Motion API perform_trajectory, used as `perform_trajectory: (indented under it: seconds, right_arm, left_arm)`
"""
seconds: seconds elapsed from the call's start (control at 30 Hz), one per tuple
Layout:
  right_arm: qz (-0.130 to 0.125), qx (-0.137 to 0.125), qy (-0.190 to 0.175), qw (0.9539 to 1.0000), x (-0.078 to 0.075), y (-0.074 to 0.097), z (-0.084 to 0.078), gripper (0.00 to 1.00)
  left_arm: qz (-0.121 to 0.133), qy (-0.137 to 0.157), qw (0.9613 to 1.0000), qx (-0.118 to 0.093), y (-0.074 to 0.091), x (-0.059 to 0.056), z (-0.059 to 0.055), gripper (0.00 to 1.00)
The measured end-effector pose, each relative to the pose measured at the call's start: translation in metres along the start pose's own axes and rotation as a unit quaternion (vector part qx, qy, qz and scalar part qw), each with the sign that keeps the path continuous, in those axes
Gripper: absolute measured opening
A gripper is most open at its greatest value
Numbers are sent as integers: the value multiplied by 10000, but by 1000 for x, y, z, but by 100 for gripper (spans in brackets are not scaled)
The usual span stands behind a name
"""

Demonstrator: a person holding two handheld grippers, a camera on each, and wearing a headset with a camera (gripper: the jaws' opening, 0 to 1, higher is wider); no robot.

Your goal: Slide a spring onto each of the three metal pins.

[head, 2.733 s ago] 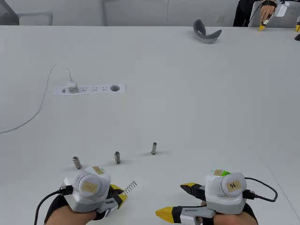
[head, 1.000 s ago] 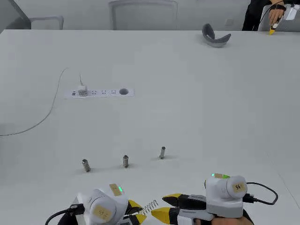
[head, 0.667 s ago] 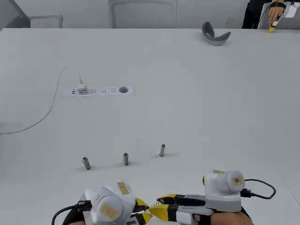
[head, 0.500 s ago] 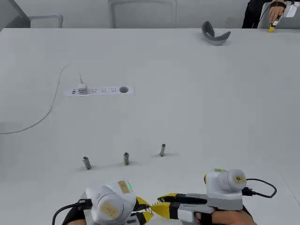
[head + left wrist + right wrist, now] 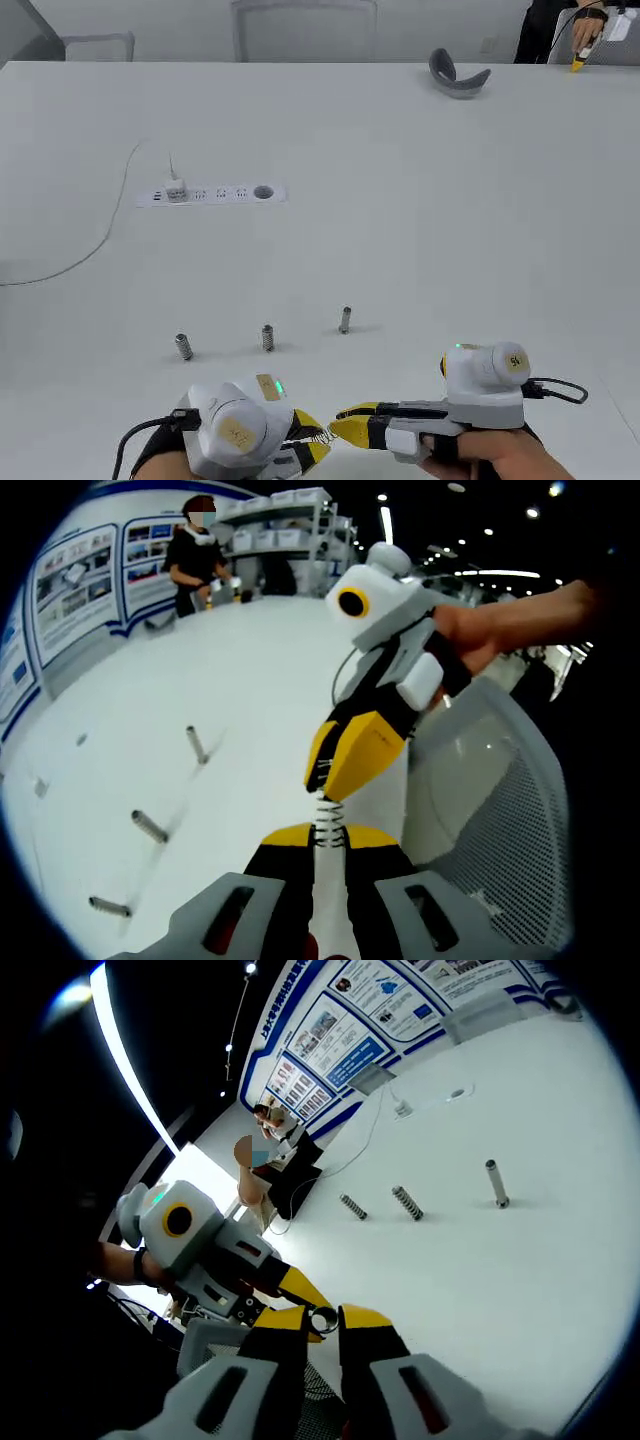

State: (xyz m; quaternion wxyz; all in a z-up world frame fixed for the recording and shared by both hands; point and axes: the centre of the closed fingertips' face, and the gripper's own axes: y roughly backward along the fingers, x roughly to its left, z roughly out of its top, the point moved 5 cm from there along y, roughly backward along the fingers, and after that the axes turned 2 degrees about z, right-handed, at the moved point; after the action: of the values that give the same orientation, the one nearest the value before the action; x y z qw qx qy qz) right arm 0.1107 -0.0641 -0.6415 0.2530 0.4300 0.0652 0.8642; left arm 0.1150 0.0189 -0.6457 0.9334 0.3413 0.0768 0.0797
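The left gripper (image 5: pixel 325 838) is clenching one end of a small wire spring (image 5: pixel 324 815) just above the near edge of the white table (image 5: pixel 420 220). The right gripper (image 5: pixel 322 1322) is facing it, jaws drawn in around the spring's free end; whether they are pressing it cannot be told. The spring looks featherlight, bendy and apt to flick away, so a gentle pinch on the end coils seems best. Near that edge, the left pin (image 5: pixel 184 347) and middle pin (image 5: pixel 267 337) are wearing springs; the right pin (image 5: pixel 345 320) is standing bare.
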Motion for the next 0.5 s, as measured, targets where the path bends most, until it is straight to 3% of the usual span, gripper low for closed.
perform_trajectory:
  seconds: [0.1, 0.3, 0.5]
  right_arm:
    - [71, 63, 39, 9999, 3, 3, 5, 12]
    - [97, 294, 480, 9984, 8, 9, 19, 12]
    - [84, 840, 1176, 9895, 12, 13, 31, 12]
  left_arm:
    - [-52, -41, 10000, -53, 0, 1, 4, 10]
    - [-214, 62, 9994, -265, -2, 5, 16, 10]
    - [-352, 167, 9982, -451, -3, 7, 25, 10]
